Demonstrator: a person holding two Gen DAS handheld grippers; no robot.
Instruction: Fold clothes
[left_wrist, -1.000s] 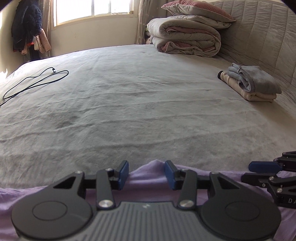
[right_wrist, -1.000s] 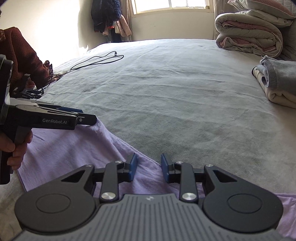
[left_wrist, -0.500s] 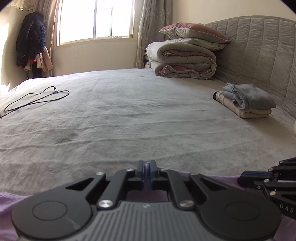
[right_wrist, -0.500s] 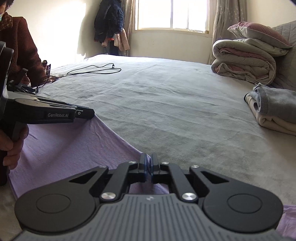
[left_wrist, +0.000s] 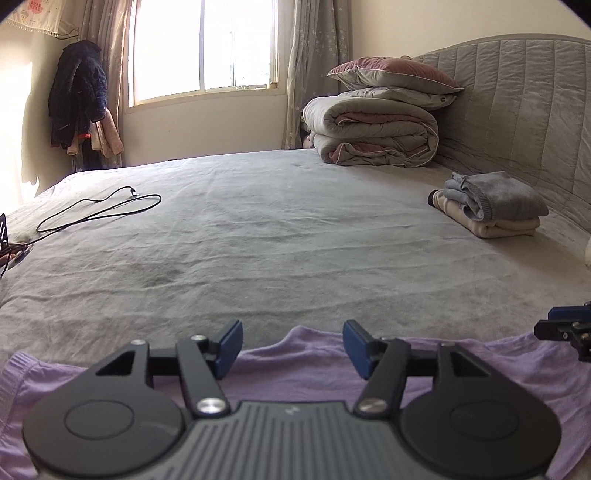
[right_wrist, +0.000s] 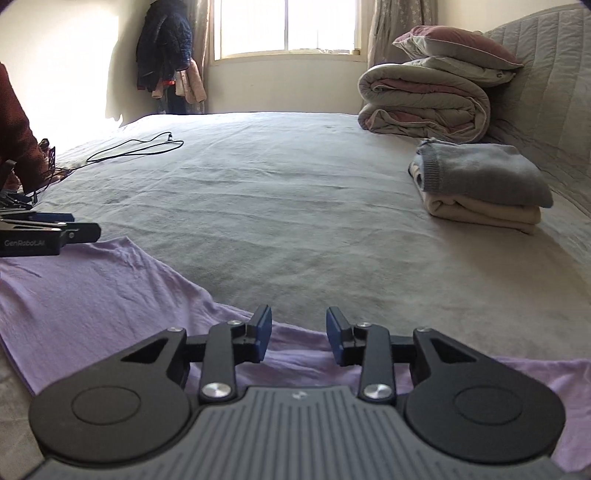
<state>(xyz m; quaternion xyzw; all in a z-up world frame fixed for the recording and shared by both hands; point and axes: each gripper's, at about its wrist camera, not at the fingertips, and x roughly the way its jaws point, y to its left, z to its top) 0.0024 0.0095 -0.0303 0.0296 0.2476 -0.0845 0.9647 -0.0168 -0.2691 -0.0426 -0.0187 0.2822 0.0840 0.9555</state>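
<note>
Opening both grippers, left (left_wrist: 292, 345) and right (right_wrist: 299, 334), we hold nothing; fingers spread above the purple shirt (right_wrist: 92, 295), which lies flat at the bed's (left_wrist: 277, 240) near edge.

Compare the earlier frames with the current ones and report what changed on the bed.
Both grippers, pinched shut on the far edge of the flat purple cotton garment half a second ago, have let it go: the left gripper and right gripper now have their jaws opening, with the cloth lying loose below. Both views have tilted up. The stack of folded grey and cream clothes, black cable and rolled duvet stayed put.
</note>
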